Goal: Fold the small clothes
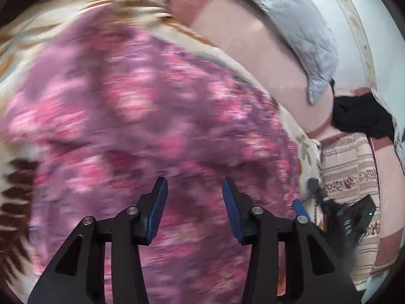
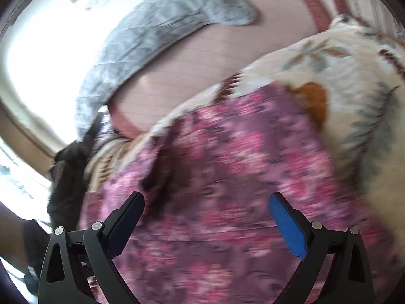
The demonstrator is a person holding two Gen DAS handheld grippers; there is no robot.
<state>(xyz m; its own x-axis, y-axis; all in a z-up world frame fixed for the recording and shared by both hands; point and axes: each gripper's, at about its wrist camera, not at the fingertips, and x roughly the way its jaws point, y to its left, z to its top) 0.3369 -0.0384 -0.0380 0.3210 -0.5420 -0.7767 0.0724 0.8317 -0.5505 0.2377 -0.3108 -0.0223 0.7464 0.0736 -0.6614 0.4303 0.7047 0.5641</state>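
Left wrist view: the pink-and-purple floral fabric garment [image 1: 141, 116] lies spread on the cream leaf-print blanket [image 1: 50, 30]. Left hand-held gripper [image 1: 195, 192] and right hand-held gripper [image 2: 206, 210] hover with jaws apart, empty. The soft, light cloth is probably best pinched at an edge.

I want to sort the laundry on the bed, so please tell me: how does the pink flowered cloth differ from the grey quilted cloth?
The pink flowered cloth has a busy pink and purple flower print; the grey quilted cloth is plain grey with stitched squares. The pink flowered cloth lies spread out directly under both tools, while the grey quilted cloth lies farther off, near the wall. The pink flowered cloth rests on a cream leaf-print blanket; the grey quilted cloth rests on a pink sheet. No tool holds either.
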